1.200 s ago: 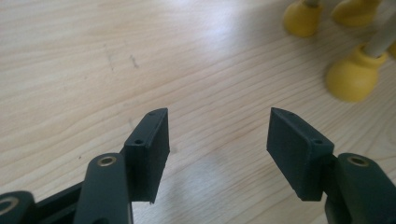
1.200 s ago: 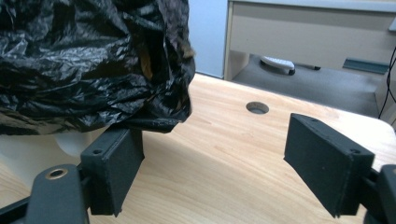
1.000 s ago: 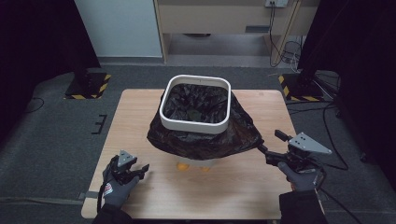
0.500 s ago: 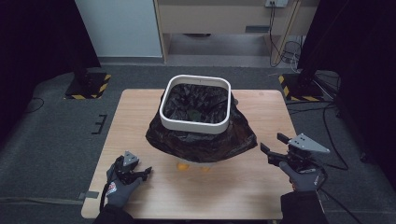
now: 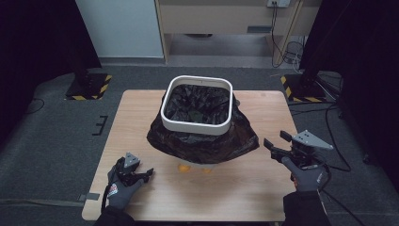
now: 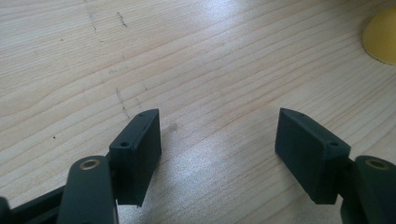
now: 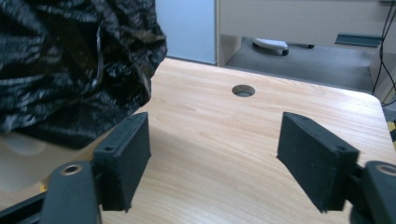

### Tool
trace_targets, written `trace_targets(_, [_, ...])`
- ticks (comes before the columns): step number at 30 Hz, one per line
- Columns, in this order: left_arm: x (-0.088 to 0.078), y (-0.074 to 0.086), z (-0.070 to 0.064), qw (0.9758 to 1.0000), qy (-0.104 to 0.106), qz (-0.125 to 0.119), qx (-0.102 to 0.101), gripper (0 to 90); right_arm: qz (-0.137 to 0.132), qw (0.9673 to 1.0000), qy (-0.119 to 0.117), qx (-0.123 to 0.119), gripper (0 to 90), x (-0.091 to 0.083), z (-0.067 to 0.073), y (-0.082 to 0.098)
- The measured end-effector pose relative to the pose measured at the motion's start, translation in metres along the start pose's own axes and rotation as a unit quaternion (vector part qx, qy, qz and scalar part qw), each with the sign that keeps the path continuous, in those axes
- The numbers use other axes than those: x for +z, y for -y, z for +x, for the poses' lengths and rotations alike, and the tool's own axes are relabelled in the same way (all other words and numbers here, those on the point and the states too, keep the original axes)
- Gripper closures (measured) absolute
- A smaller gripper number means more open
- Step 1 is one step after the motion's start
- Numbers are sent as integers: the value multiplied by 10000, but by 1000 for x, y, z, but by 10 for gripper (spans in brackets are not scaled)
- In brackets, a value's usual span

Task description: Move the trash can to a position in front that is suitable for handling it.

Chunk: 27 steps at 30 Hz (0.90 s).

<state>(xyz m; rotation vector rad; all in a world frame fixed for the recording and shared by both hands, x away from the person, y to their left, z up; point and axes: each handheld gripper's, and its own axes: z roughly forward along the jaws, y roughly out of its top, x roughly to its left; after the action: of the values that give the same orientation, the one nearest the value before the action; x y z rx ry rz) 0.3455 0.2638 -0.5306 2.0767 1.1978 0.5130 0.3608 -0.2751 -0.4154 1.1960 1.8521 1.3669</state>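
Note:
A white square bin stands mid-table, lined with a black plastic bag whose skirt hangs over the outside. Orange pieces peek out under its near side. My left gripper lies low over the wood at the near left, pointing right. Its jaws have just been opening and stand open with only bare table between them. My right gripper hovers at the right, aimed at the bag. Its jaws closed a little, stay open and hold nothing. The bag hangs just left of them.
The wooden table has a round cable hole toward its far right. A yellow rounded piece lies ahead and to the right of my left jaws. Black stand bases with hazard stripes sit on the grey floor behind.
The bag's right flap has dropped back toward the bin, away from my right gripper. Both hands have hardly moved.

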Motion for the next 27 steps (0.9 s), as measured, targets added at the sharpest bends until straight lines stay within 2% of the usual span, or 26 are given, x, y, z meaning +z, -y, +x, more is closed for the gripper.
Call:
trace_targets(2, [0, 0, 0, 10000, 0, -1, 1, 306, -43, 10000, -1, 46, 224, 0, -1, -1])
trace_targets(4, [0, 0, 0, 10000, 1, -4, 2, 303, -116, 9998, 27, 157, 150, 0, -4, -3])
trace_targets(6, [0, 0, 0, 10000, 5, -15, -2, 301, -124, 9998, 44, 163, 137, 0, -5, -5])
trace_targets(8, [1, 0, 0, 10000, 11, -29, -1, 295, -219, 9996, 12, 165, 76, -1, -6, -7])
trace_targets(11, [2, 0, 0, 10000, 20, -50, 6, 281, -354, 9990, -22, 266, 62, -2, -7, -11])
trace_targets(13, [2, 0, 0, 10000, 30, -65, 19, 272, -302, 9993, 42, 215, 72, -1, -8, -14])
trace_targets(14, [3, 0, -1, 10000, 27, -66, 24, 265, -314, 9993, 54, 189, 106, 0, -7, -15])
trace_targets(15, [3, 0, -1, 10000, 36, -85, 18, 245, -319, 9993, -66, 162, 154, 2, -6, -19])
trace_targets(17, [4, 1, -2, 9999, 59, -101, 44, 229, -314, 9994, 1, 124, 164, 2, -4, -20])
trace_targets(18, [5, 0, -3, 9999, 80, -103, 62, 194, -332, 9994, 3, 41, 198, 4, -2, -24])
trace_targets(22, [6, 0, -3, 9999, 95, -79, 65, 167, -410, 9991, 83, -12, 199, 6, 0, -29])
trace_targets(27, [9, -2, -5, 9999, 98, -29, 75, 91, -644, 9978, 135, 40, 189, 6, 1, -46])
